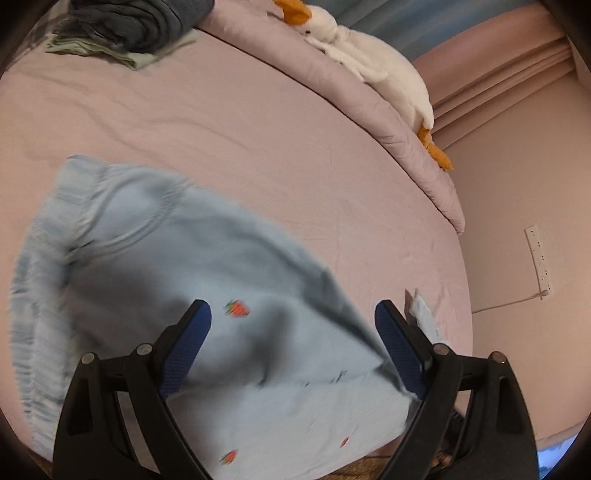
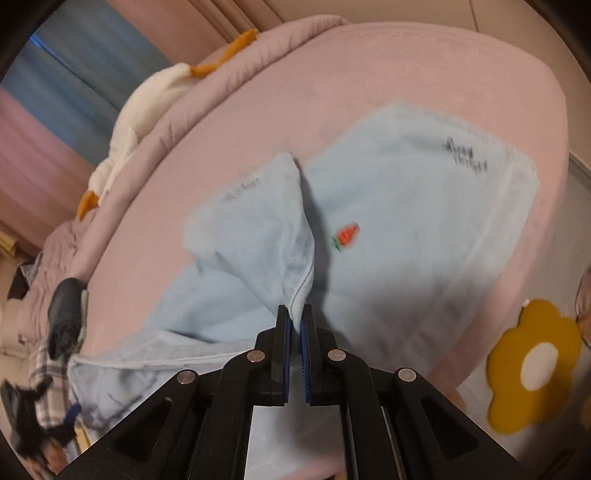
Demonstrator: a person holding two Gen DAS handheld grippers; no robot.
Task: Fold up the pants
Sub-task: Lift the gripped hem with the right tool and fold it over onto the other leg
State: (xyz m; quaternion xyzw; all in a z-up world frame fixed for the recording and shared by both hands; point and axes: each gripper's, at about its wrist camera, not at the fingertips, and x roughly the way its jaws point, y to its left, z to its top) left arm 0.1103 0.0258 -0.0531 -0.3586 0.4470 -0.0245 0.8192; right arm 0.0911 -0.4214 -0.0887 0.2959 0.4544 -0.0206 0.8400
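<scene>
Pants [image 1: 207, 280]: light blue, small strawberry motifs, dark lettering near one edge; spread on the bed [image 1: 258, 122], blurred in both views. In the right wrist view a raised fold of the fabric runs up to a peak, the rest lying flat on the sheet toward the bed's far edge. Gathered waistband at the left in the left wrist view.

Left hand-held gripper [image 1: 293, 314]: jaws spread wide, blue pads facing each other, hovering over the pants; nothing between the fingers.

Right hand-held gripper [image 2: 295, 321]: jaws drawn close together, pinching a seamed edge of the pants [image 2: 406, 206], which rises from the fingertips as a ridge.

Bed: pink sheet, mildly creased; a rolled pink quilt [image 1: 369, 92] along one side.

Goose [image 1: 369, 55]: white plush toy, orange beak and feet, lying lengthwise on the quilt.

Clothes [image 1: 136, 26]: dark grey pile on a pale green folded piece, at the bed's far corner, well apart from the pants.

Mat [image 2: 532, 365]: yellow flower shape with white centre, on the floor beside the bed.

Power strip [image 1: 538, 258]: white, on the wall, cord trailing left.
</scene>
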